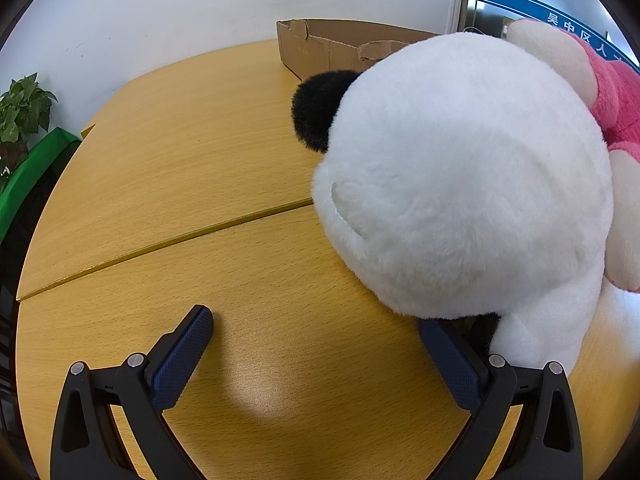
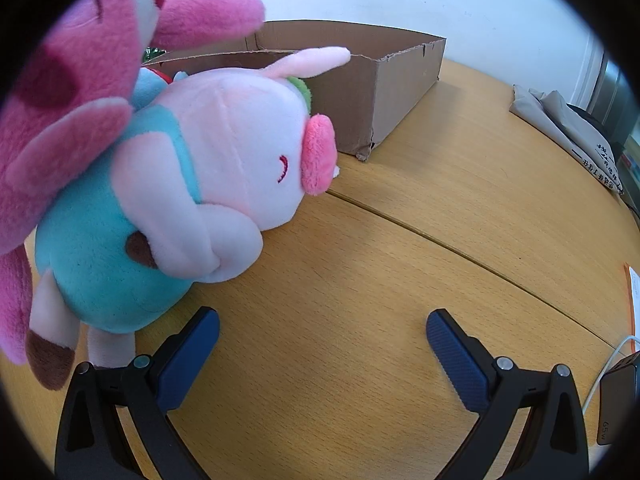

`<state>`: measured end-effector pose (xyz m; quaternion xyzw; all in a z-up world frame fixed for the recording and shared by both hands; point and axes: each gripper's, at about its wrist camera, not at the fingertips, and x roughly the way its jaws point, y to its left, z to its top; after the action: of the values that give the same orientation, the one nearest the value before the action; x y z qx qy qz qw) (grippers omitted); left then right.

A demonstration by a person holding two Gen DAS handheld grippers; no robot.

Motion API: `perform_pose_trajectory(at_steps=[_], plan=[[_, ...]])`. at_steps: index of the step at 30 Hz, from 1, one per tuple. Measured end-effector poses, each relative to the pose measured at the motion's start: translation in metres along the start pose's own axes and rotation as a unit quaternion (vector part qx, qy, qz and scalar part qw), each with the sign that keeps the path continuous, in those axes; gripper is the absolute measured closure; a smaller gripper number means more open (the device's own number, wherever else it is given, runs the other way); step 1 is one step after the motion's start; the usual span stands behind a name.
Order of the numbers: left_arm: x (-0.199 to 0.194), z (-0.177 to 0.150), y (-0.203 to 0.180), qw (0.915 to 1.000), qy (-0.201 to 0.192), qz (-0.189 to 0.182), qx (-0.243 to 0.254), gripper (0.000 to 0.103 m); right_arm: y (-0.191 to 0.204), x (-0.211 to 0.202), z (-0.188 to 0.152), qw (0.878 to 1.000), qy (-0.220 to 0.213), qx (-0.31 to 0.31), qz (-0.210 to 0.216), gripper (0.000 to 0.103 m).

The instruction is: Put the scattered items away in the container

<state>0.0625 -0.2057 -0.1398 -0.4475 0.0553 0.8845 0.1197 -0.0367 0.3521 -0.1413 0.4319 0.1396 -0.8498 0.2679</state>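
In the left wrist view a big white panda plush (image 1: 464, 176) with a black ear lies on the wooden table (image 1: 180, 152), and a pink plush (image 1: 612, 92) lies behind it. My left gripper (image 1: 316, 326) is open and empty; its right fingertip is under the panda's edge. A cardboard box (image 1: 320, 48) stands at the back. In the right wrist view a pale pink pig plush in a teal outfit (image 2: 208, 168) lies in front of the box (image 2: 380, 80), with the pink plush (image 2: 80, 92) over it at the left. My right gripper (image 2: 322, 326) is open and empty, just right of the pig.
A potted plant (image 1: 24, 112) and green cloth stand off the table's left edge. A grey fabric bag (image 2: 568, 128) lies at the far right, with an orange-edged sheet (image 2: 632, 304), a white cable and a black charger (image 2: 616, 404) at the right edge.
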Motion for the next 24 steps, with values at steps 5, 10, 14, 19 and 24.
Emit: perform_pose_trajectory(at_steps=[5,10,14,19,24], plan=[[-0.002,0.0,-0.002,1.0,0.0,0.0,0.0,0.0,0.0,0.0,0.0,1.0,0.0,0.0,0.0,0.0],[0.011,0.014,0.012,1.0,0.0,0.0,0.0,0.0,0.0,0.0,0.0,1.0,0.0,0.0,0.0,0.0],[0.019,0.023,0.023,1.0,0.0,0.0,0.0,0.0,0.0,0.0,0.001,1.0,0.0,0.0,0.0,0.0],[0.027,0.034,0.031,1.0,0.0,0.001,-0.004,0.0,0.0,0.001,0.001,1.0,0.0,0.0,0.0,0.0],[0.018,0.029,0.029,0.9987,0.004,0.038,-0.033,0.0,0.0,0.0,0.001,1.0,0.0,0.01,-0.006,0.0]])
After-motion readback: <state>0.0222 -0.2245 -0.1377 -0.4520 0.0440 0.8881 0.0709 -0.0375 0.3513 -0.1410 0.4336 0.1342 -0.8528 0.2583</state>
